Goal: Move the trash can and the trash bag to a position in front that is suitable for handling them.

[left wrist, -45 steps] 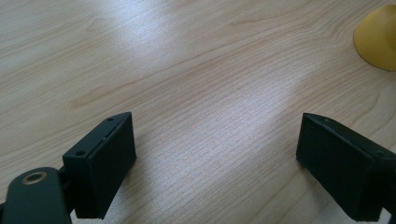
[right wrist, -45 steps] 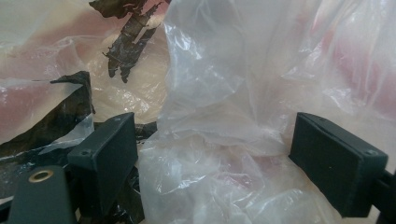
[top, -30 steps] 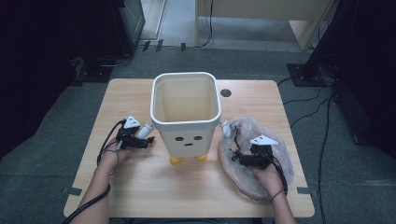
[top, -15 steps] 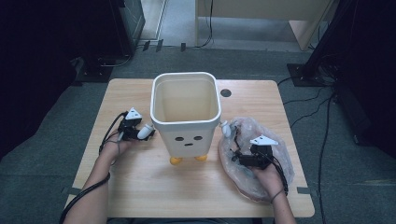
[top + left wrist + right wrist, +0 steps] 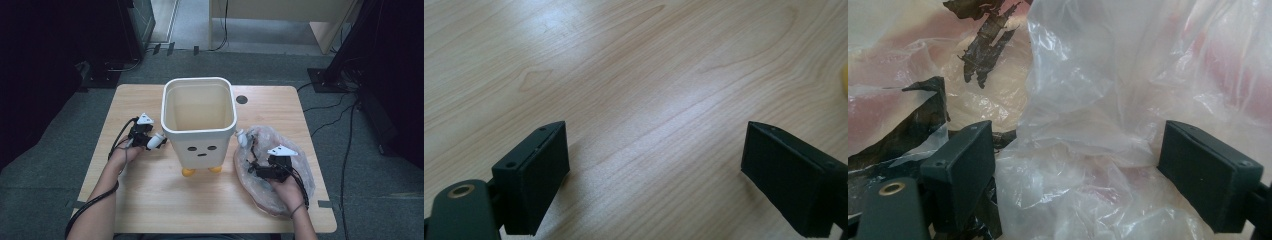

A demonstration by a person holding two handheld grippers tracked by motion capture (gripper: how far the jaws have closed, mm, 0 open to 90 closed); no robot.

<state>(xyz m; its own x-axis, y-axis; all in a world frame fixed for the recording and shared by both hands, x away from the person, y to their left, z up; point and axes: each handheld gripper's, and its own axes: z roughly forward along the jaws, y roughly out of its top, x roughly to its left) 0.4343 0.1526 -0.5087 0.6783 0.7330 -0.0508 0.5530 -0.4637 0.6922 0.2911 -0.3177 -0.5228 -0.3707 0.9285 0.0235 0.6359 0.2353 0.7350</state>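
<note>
A: Why is the right gripper (image 5: pixel 256 169) sitting on the plastic bag (image 5: pixel 295 165)?

B: I'd judge it is lining up a pinch. The bag lies crumpled on the table (image 5: pixel 150 205) just right of the white bin (image 5: pixel 199 125), touching its side. In the right gripper view the jaws stand wide apart with a ridge of clear film (image 5: pixel 1083 145) between them, but the pads are not pressing on it. So it is released, not grasping.

A: And the left gripper (image 5: pixel 159 142)?

B: It is just left of the bin, near the wall below the rim, probably ready to steady the bin. Its jaws are spread too, with bare wood (image 5: pixel 649 100) between them and nothing held.

A: Anything hard to make out?

B: Whether the left one touches the bin, I cannot tell. The bin's floor looks bare, though shadow dulls it. The dark print on the bag (image 5: pixel 980 42) is folded and unreadable, and a yellow sliver (image 5: pixel 844 80) is cut off at the edge of the left gripper view, likely one of the bin's feet (image 5: pixel 188 172).
</note>
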